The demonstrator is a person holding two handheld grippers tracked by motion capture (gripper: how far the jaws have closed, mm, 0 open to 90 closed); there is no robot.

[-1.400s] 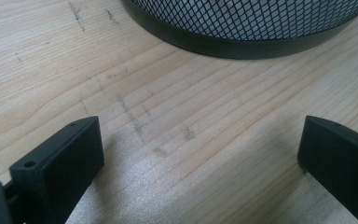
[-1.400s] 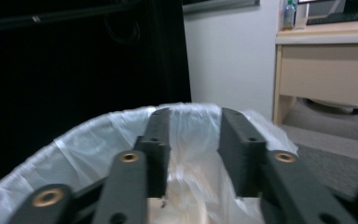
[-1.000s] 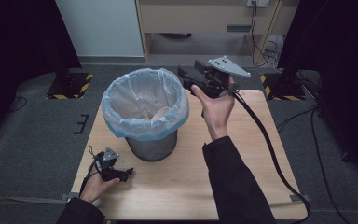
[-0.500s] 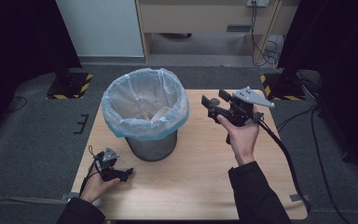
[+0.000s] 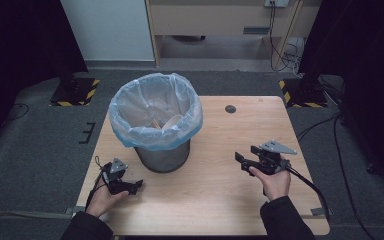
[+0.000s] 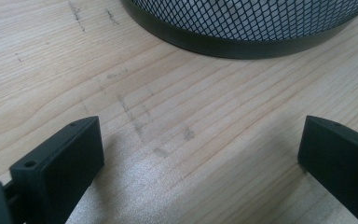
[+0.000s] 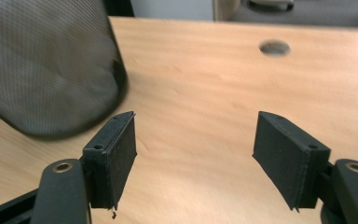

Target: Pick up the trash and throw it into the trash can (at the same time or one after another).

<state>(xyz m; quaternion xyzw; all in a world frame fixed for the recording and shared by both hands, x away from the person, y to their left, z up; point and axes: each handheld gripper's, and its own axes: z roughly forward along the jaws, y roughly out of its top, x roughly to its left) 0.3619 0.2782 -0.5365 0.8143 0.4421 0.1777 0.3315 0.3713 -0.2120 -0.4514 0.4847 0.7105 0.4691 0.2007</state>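
I take the worktop (image 5: 220, 200) first: bare pale wood, with a small round cable hole (image 5: 230, 108) on the far side of the bin. The bin (image 5: 162, 155) is my landmark, a dark mesh waste basket standing upright toward the left half of the worktop, with a pale blue liner bag (image 5: 130, 112) folded down over its rim so the mouth stays wide for dropping things in. Inside I make out something pale, perhaps paper or a cup; I cannot tell which.

My right hand-held gripper (image 5: 245, 161) sits well to the right of the bin, low over the wood, its jaws spread wide and holding nothing, pointed back toward the bin. My left hand-held gripper (image 5: 132, 185) rests just in front of the bin's base, jaws likewise spread and empty. I judge both are parked apart from the bin so neither knocks it.
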